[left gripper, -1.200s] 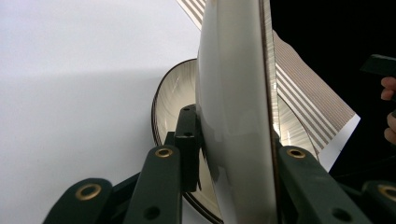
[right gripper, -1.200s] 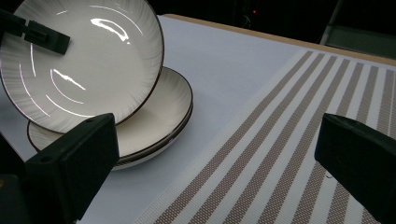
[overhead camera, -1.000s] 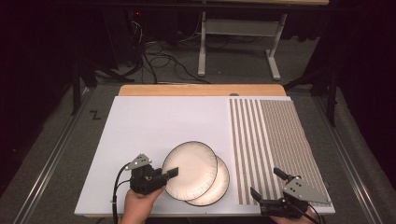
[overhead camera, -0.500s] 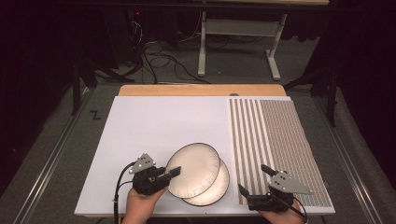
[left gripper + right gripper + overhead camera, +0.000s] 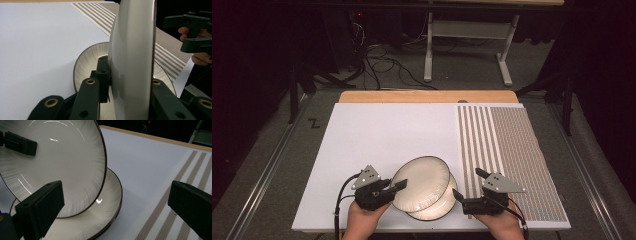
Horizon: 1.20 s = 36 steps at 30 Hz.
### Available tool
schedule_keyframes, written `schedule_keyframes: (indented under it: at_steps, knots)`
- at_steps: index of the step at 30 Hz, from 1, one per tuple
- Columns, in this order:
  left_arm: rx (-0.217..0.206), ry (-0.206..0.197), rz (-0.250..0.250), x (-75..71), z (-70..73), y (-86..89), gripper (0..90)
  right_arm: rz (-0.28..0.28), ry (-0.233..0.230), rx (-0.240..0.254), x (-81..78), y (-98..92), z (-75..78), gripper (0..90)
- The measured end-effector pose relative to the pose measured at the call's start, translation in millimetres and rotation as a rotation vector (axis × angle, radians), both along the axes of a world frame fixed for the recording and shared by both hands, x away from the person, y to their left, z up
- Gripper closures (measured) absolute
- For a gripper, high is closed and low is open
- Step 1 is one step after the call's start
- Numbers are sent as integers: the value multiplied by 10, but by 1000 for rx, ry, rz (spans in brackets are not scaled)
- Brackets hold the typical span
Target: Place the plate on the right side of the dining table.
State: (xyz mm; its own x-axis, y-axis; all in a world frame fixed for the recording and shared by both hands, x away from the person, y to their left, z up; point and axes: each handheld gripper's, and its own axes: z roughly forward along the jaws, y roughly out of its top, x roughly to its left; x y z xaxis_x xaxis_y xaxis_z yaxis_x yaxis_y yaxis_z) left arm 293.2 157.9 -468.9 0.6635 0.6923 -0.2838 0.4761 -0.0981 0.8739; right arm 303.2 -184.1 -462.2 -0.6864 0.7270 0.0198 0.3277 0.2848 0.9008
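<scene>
Two white plates with thin dark rims lie overlapped near the front edge. The upper plate (image 5: 421, 181) (image 5: 57, 162) is tilted up off the lower plate (image 5: 443, 204) (image 5: 100, 220). My left gripper (image 5: 398, 186) (image 5: 130, 80) is shut on the upper plate's left rim, one jaw on each face. In the left gripper view that upper plate (image 5: 132, 55) stands edge-on, with the lower plate (image 5: 87, 62) behind it. My right gripper (image 5: 467, 183) (image 5: 115, 192) is open just right of the plates, its jaws wide apart and touching neither.
The plates rest on a white board (image 5: 377, 135) on a wooden table. A brown-striped mat (image 5: 507, 145) covers the board's right side, under my right hand. Dark floor, cables and a metal stand lie beyond the far edge.
My right gripper has slid left across the striped mat towards the plates. The upper plate has tilted up a little in my left gripper.
</scene>
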Motion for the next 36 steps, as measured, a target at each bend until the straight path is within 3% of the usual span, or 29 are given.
schedule_keyframes:
  at_steps: [8,18,21,25,27,28,32,36]
  knots:
    - [7,-17,-9,-10,3,-7,748,47,24,4,160,294,-21,41]
    - [17,-40,-21,-17,9,-16,748,85,73,6,312,463,-103,87]
    - [22,-49,-28,-22,7,-20,747,97,114,49,339,472,-143,165]
    - [21,-50,-32,-19,1,-18,746,116,163,79,362,459,-201,192]
    - [21,-51,-34,-17,0,-18,746,116,169,84,360,458,-220,208]
    - [22,-51,-34,-18,0,-19,745,138,179,81,365,469,-247,264]
    - [29,-63,-36,-26,0,-23,744,160,189,85,381,488,-273,351]
    - [41,-82,-47,-32,4,-27,742,182,203,86,385,509,-289,390]
